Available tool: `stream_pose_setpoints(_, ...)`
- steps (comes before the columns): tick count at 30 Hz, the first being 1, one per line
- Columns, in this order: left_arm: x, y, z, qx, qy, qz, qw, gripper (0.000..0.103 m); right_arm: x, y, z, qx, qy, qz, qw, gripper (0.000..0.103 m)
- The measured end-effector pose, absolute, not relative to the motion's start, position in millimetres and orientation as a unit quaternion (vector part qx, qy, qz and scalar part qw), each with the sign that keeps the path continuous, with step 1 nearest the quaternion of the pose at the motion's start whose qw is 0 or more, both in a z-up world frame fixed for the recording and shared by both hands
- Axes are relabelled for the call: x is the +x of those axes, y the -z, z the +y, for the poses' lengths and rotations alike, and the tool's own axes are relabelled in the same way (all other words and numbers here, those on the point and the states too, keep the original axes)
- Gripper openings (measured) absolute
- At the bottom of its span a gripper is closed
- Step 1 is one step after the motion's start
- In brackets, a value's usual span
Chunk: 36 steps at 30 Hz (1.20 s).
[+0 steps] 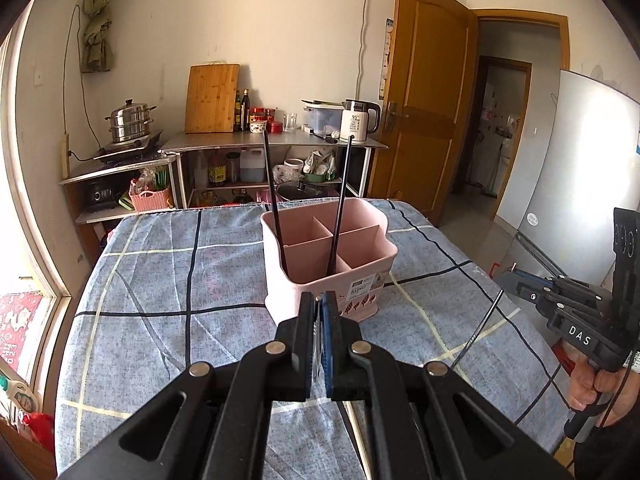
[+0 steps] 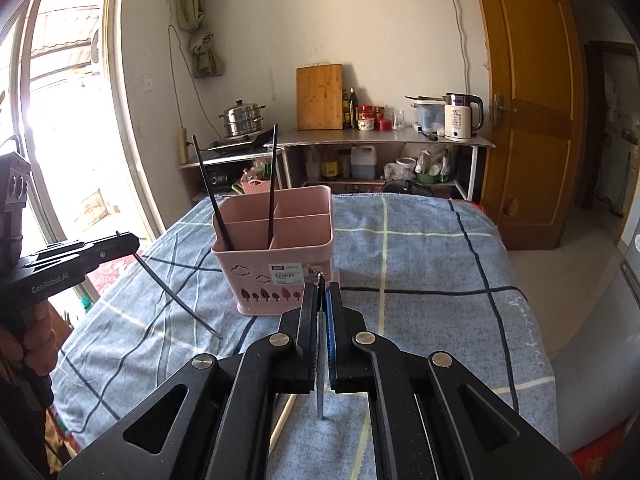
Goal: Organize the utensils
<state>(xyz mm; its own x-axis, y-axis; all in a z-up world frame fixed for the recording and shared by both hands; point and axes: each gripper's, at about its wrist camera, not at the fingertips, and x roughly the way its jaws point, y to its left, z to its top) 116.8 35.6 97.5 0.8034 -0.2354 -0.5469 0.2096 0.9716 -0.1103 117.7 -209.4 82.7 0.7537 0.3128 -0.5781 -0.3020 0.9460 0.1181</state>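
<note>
Chopstick [image 2: 180, 298] clamped in left tool [image 1: 319, 300], another chopstick [image 1: 476, 332] in right tool [image 2: 321, 292], above tabletop [image 1: 168, 280]; tilt tips down into pink holder [image 1: 332, 264] front compartment.

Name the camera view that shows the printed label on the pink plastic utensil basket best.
The right wrist view: the white label on the pink plastic utensil basket faces the camera, unobstructed, with "BASKET" readable. In the left wrist view the label sits angled on the basket's corner, its print too small to read.
</note>
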Motion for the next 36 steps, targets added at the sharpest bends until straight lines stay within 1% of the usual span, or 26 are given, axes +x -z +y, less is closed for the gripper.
stream_pose_setpoints(5, 119.5, -89.0, 32.3, -0.024, 0.117, 0.306, 0.945, 0.004, 115.6, -84.5, -209.9, 0.005, -0.166, 0.308, 0.937, 0.004)
stream_pose_setpoints(18, 121.6, -101.0, 31.3, -0.024, 0.130, 0.304, 0.943, 0.004, 118.6, -103.9, -205.2, -0.006, -0.181, 0.292, 0.939, 0.004)
stream_pose_setpoints(27, 136.4, -146.3, 31.4, -0.030, 0.157, 0.277, 0.947, 0.004, 134.1, -131.4, -185.2, -0.014, -0.206, 0.262, 0.943, 0.004)
stream_pose_setpoints(36, 161.8, -190.9, 41.2, -0.053, 0.159, 0.232, 0.958, 0.004, 161.2, -169.2, -170.9, 0.008, -0.227, 0.213, 0.950, 0.004)
